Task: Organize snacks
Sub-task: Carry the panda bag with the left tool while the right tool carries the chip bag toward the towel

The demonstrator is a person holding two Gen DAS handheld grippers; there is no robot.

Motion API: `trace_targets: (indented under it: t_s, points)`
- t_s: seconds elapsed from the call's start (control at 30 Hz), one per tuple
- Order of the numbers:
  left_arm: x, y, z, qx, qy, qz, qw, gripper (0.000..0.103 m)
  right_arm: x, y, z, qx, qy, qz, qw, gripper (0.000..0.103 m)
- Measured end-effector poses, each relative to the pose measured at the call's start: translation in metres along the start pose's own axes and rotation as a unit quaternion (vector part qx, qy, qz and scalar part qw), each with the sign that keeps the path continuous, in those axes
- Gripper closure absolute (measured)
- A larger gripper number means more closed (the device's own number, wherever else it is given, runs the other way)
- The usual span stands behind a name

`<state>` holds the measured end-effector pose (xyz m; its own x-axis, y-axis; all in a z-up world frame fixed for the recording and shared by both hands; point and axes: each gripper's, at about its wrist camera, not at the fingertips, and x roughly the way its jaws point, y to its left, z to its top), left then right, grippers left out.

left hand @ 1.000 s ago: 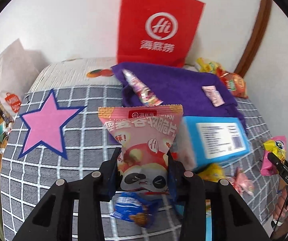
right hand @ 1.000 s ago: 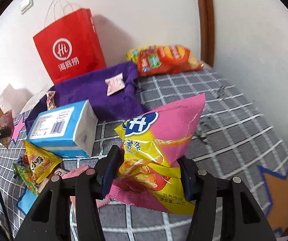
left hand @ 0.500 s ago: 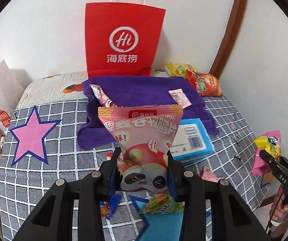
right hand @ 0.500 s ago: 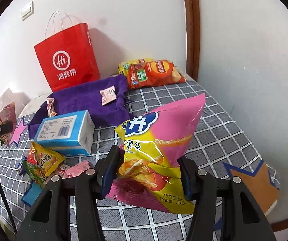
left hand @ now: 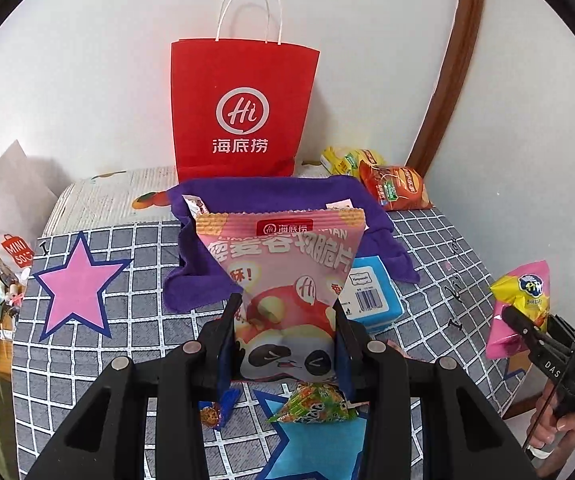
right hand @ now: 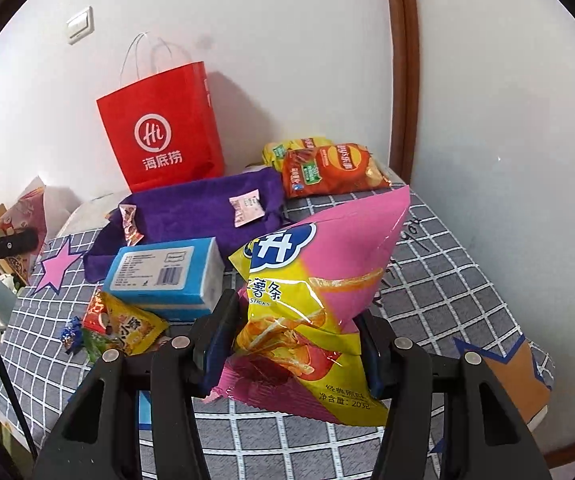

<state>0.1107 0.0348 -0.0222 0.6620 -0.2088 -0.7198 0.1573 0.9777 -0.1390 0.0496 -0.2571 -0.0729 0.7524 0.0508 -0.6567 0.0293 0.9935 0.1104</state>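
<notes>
My left gripper (left hand: 285, 312) is shut on a pink panda snack bag (left hand: 283, 276), held upright above the checked table. My right gripper (right hand: 295, 316) is shut on a pink and yellow potato-stick bag (right hand: 315, 280), also lifted clear of the table. That bag (left hand: 521, 304) and the right gripper show at the right edge of the left wrist view; the panda bag (right hand: 27, 216) shows at the left edge of the right wrist view. A red paper bag (left hand: 243, 112) (right hand: 163, 136) stands against the wall behind a purple cloth (left hand: 271, 196) (right hand: 195, 208) with two small packets on it.
A blue tissue box (right hand: 167, 272) (left hand: 373, 292) lies in front of the cloth. Small snack packets (right hand: 123, 324) (left hand: 315, 400) lie near the front. Orange and yellow chip bags (right hand: 327, 168) (left hand: 391, 184) sit at the back right corner. A brown door frame (right hand: 403, 64) rises beside the wall.
Both grippers have risen and drawn back with their bags still held. The table, cloth and red bag look smaller and farther, and more of the table's front shows.
</notes>
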Motion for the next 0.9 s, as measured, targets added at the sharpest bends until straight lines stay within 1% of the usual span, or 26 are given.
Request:
trace_targets:
  t_s: [0.17,0.27,0.6,0.7,0.9]
  points:
    - [0.008,0.009,0.006,-0.012,-0.002,-0.005,0.9999,0.065,0.006,0.011,0.011,-0.008,0.001,0.008,1.000,0.049]
    - [0.017,0.014,0.012,-0.017,0.001,-0.004,0.9999,0.065,0.015,0.020,0.026,-0.009,-0.002,0.020,1.000,0.049]
    - [0.046,0.028,0.049,-0.033,0.001,-0.001,0.9995,0.065,0.066,0.063,0.095,-0.018,0.007,0.066,0.998,0.049]
    - [0.055,0.032,0.062,-0.038,0.000,0.002,0.9993,0.065,0.081,0.075,0.114,-0.022,0.009,0.073,0.997,0.049]
    - [0.076,0.038,0.084,-0.053,0.002,0.002,0.9986,0.065,0.116,0.094,0.145,-0.026,0.021,0.092,0.995,0.049]
